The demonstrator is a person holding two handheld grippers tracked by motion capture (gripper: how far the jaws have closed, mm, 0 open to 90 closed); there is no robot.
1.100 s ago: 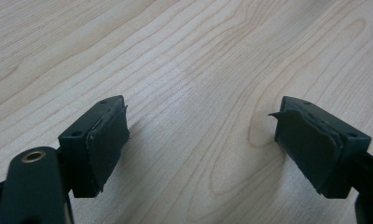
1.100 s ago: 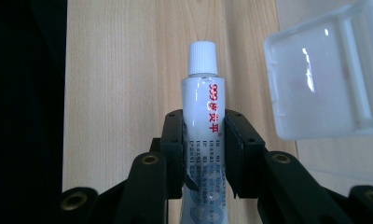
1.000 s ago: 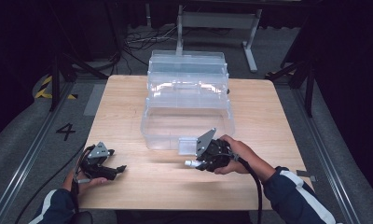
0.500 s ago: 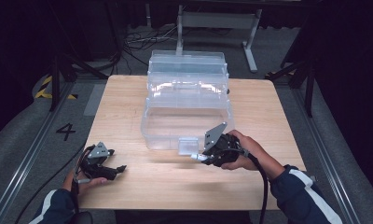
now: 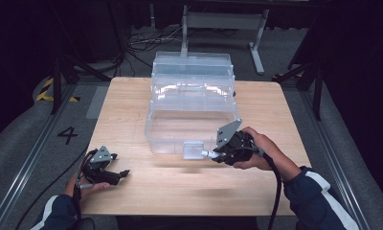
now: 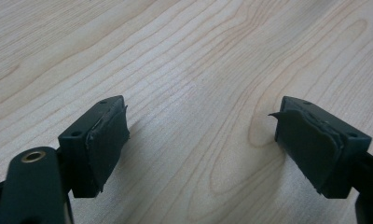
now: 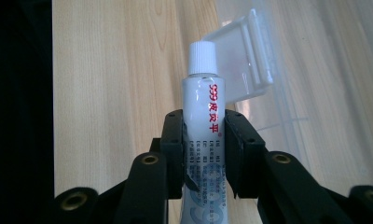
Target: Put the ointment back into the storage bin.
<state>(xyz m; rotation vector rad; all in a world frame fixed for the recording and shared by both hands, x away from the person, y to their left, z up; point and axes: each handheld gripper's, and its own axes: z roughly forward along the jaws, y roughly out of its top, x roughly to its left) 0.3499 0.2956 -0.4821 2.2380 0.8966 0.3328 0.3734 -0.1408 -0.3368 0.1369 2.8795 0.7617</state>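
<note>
White and small, 1 tube point(image 7: 204, 126) is being squeezed between the jaws of the right gripper point(image 7: 204, 154), with its cap pointing forward. In the high view, this right gripper point(image 5: 217, 154) is holding the tube point(image 5: 207, 154) just beside the front wall of the clear box point(image 5: 189, 108), near its latch point(image 5: 193, 149). The step in hand is probably carrying the tube to the box. Next, the tube likely needs lifting over the front wall and letting go inside. The left gripper point(image 6: 201, 144) is resting wide open with nothing in it, low over the wooden table point(image 6: 184, 56), well apart from the box. I am counting 1 tube, 1 box, 2 grippers and 1 table.
</note>
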